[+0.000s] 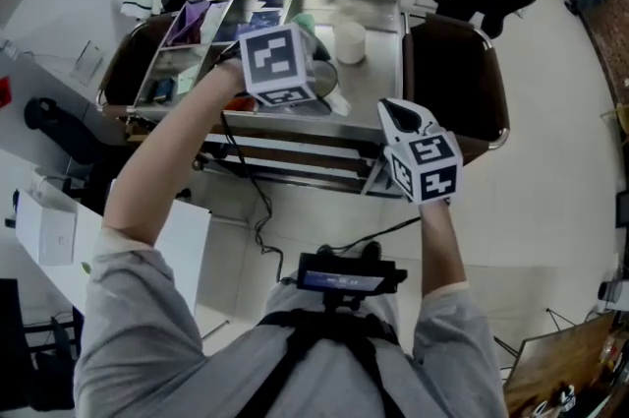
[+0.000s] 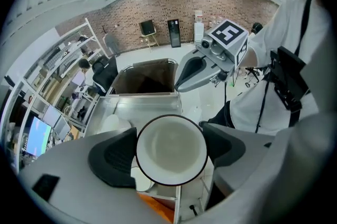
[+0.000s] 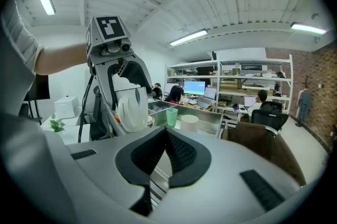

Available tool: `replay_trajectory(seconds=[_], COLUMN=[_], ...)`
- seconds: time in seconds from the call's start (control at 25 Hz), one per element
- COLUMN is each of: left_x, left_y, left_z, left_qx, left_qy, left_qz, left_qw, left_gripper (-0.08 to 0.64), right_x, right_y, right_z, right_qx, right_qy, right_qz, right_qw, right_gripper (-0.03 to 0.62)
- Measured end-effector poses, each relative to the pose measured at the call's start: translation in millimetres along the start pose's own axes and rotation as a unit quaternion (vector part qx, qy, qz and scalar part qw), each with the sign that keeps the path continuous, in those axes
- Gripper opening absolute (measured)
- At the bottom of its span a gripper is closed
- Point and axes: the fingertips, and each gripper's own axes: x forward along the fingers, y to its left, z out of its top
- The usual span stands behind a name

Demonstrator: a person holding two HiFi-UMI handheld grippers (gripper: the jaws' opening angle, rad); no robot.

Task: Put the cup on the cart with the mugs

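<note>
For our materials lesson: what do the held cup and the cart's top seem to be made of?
Cup: probably glazed ceramic, possibly plastic; smooth white inside with a soft sheen and a thin dark rim.
Cart: likely stainless steel; grey brushed sheet with dull reflections and folded edges.

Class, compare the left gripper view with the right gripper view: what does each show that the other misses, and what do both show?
Only the left gripper view: the empty inside of the white cup gripped by the left tongs, the right tongs seen from outside, and black straps on the person's shirt.
Only the right gripper view: a green cup on the cart, and the right tongs' pads closed together with nothing between them.
Both: the held white cup, the steel cart and a second white cup standing on it.
</note>
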Motion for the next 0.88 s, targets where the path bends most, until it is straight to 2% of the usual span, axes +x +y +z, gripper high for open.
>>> replay_trajectory(seconds=[0.44,0.88], left_x=[61,117], left_y=[38,48], left_z=[32,42], left_qx=[-0.006,-0.005], left_qy=[0.016,0.036], left_qz=[-0.033,-0.066], left_qw=[0.9993,0.9971], left_gripper=[0.402,0.400], right_x=[8,5], right_y=[-62,-98], right_z=[-18,-33], right_qx=[0.012,0.030], right_qy=[0.021,0.033], right_qz=[-0.017,-0.027], right_qw=[1.000,0.999], right_gripper=[0.006,0.006])
